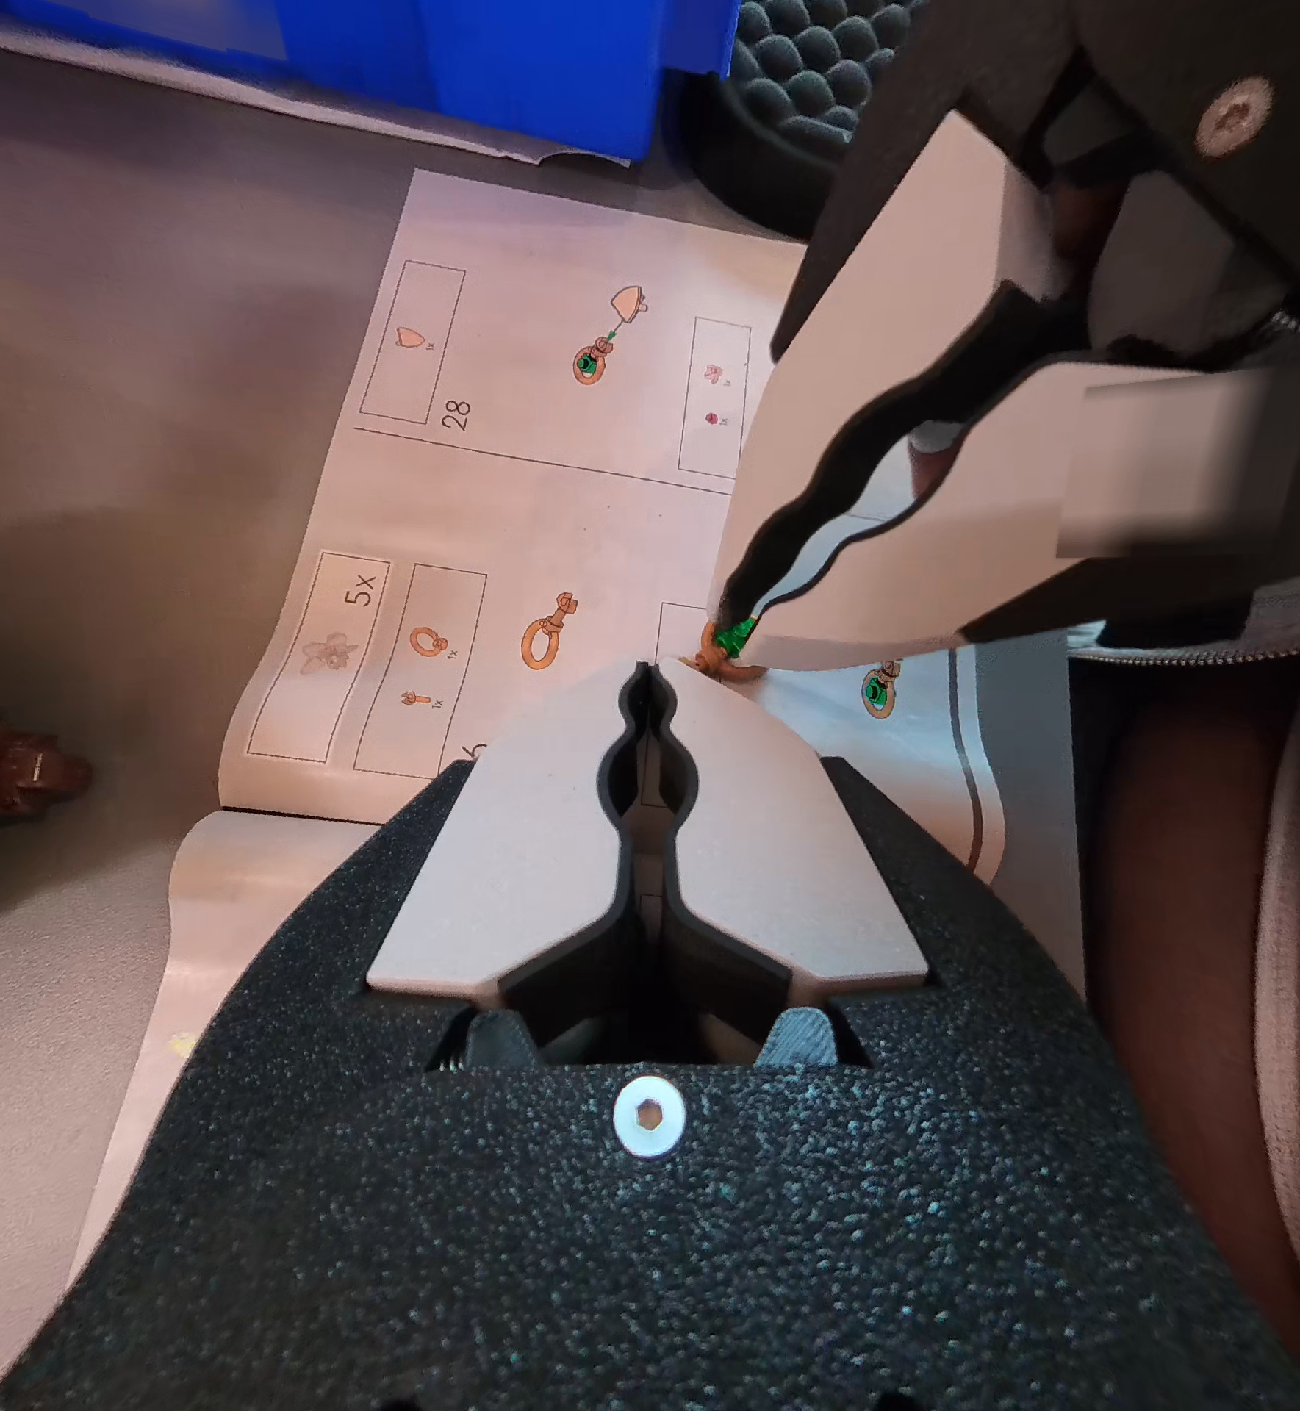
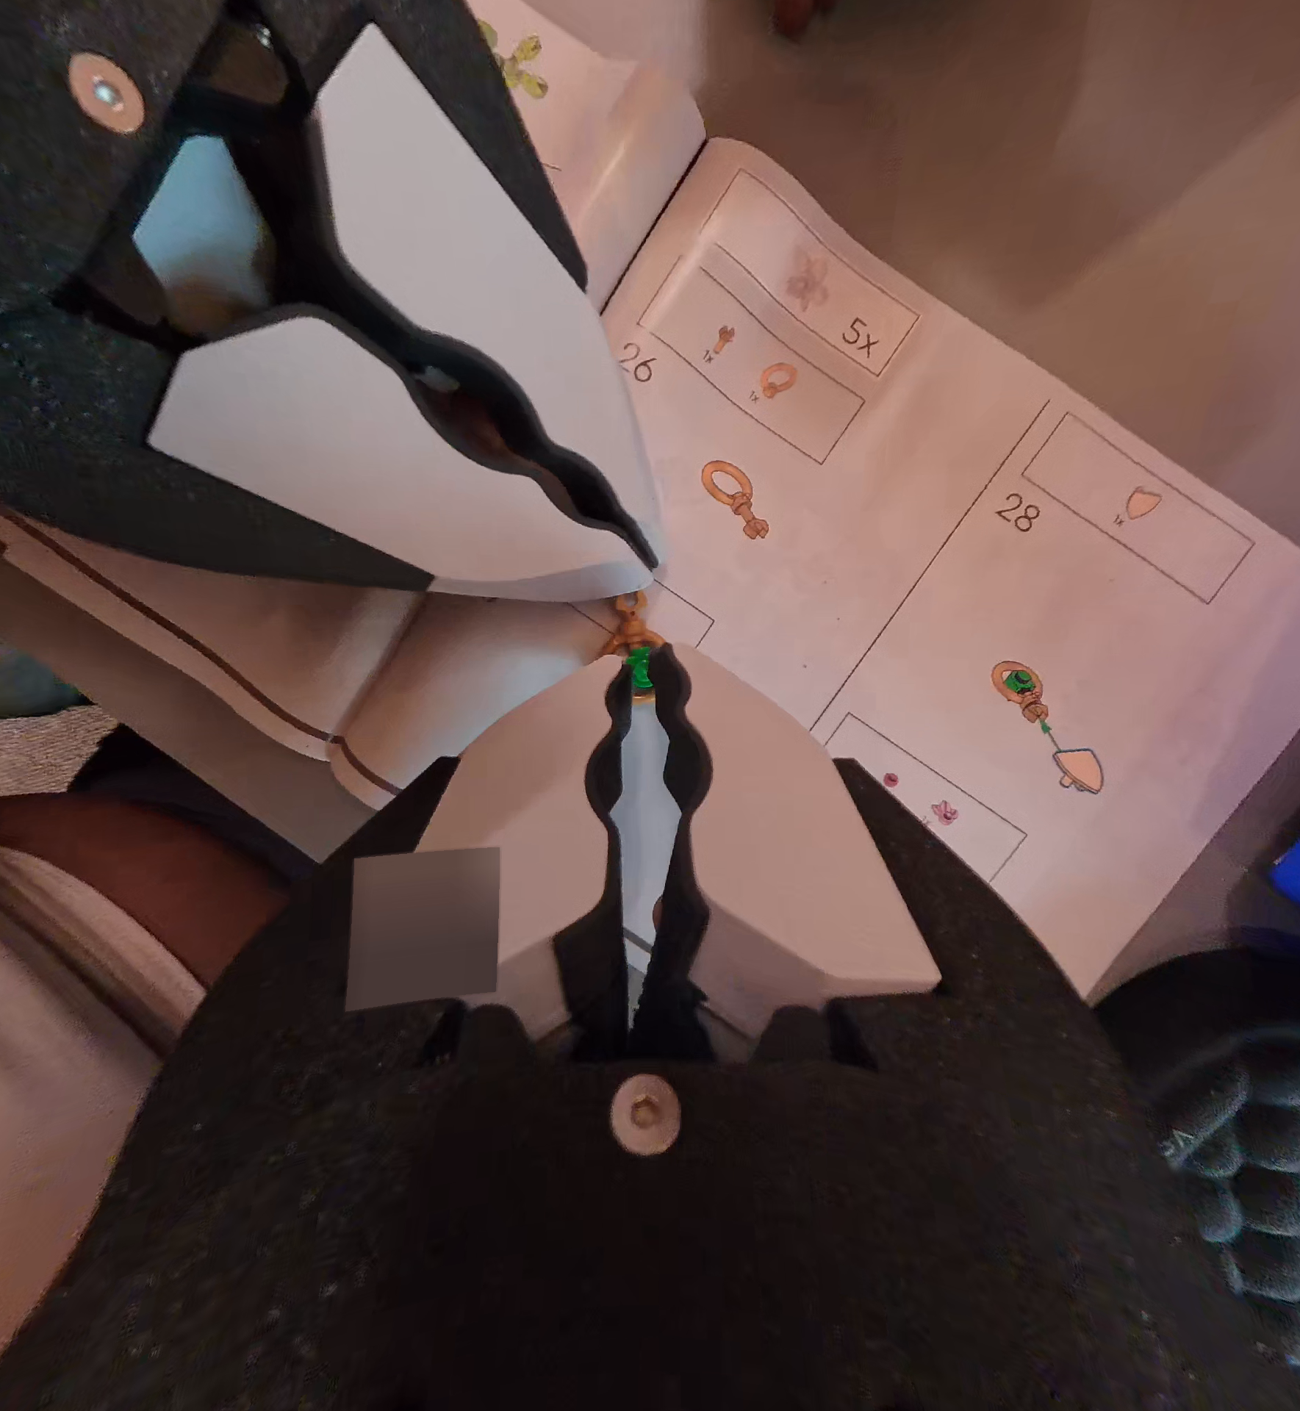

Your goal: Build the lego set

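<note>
My left gripper point(image 1: 650, 670) is shut, and its tips pinch the stem end of a small orange ring piece point(image 1: 710, 658). My right gripper point(image 2: 643, 663) is shut on a tiny green piece point(image 2: 639, 675) and holds it against the ring point(image 2: 633, 624). The two gripper tips meet almost tip to tip just above the open instruction booklet point(image 2: 937, 611). In the left wrist view the right gripper point(image 1: 734, 640) comes in from the upper right with the green piece point(image 1: 735, 632) at its tips. In the right wrist view the left gripper point(image 2: 650, 566) comes in from the upper left.
The booklet point(image 1: 524, 496) lies on a grey table. A blue bin point(image 1: 478, 61) and a black bumpy foam pad point(image 1: 799, 76) are beyond it. A dark brown built piece point(image 1: 13, 763) stands at the left. A person's arm point(image 1: 1181, 916) is at the right. Less than 4 cm separates the two grippers' tips.
</note>
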`<action>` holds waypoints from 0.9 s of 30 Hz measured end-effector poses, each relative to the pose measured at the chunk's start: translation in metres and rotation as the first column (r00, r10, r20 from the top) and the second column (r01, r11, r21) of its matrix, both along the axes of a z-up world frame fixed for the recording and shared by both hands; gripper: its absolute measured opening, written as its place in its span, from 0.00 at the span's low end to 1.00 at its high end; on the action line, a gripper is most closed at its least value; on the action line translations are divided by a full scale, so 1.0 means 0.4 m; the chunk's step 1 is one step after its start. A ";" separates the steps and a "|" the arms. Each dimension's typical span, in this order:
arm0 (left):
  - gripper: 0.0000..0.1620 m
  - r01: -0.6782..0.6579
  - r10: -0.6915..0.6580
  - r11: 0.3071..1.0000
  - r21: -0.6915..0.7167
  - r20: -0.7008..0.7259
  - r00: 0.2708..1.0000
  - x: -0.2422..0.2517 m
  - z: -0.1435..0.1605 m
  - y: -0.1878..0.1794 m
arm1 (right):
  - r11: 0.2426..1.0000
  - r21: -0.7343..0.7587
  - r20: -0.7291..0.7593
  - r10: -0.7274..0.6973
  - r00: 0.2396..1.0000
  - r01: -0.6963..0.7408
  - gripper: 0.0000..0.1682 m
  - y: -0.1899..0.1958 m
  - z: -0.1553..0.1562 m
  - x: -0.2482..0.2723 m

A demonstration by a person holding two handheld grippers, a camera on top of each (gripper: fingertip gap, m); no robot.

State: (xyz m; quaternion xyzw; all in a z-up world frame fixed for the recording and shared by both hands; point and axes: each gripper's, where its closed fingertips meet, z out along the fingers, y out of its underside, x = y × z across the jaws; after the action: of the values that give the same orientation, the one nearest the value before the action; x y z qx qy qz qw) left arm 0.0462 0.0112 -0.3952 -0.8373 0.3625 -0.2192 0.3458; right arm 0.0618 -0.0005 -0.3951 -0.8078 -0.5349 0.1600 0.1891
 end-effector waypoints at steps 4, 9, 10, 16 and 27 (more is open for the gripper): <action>0.00 -0.014 0.014 1.000 0.001 -0.004 1.000 0.000 -0.001 0.002 | 1.000 -0.029 -0.016 -0.013 1.000 0.013 0.03 -0.005 0.001 -0.002; 0.00 -0.015 0.015 1.000 0.012 -0.013 1.000 0.000 -0.001 0.002 | 0.998 -0.059 -0.033 -0.004 0.999 0.002 0.03 -0.013 0.000 -0.005; 0.00 -0.014 0.014 1.000 0.006 -0.007 1.000 0.000 0.000 0.001 | 0.999 -0.046 -0.027 -0.001 1.000 0.000 0.03 -0.013 0.000 -0.005; 0.00 0.073 -0.064 0.995 -0.067 0.118 0.991 0.030 0.018 -0.035 | 0.999 0.048 0.003 0.006 1.000 -0.006 0.03 -0.005 0.001 -0.002; 0.01 0.011 0.003 0.993 -0.120 0.120 0.993 -0.022 0.010 -0.016 | 0.998 0.044 -0.040 0.037 0.999 -0.035 0.03 -0.005 0.001 -0.003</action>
State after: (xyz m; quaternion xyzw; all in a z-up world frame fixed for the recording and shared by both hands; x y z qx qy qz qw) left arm 0.0376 0.0049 -0.3910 -0.8412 0.3288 -0.2914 0.3151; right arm 0.0607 -0.0023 -0.3947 -0.7904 -0.5486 0.1684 0.2145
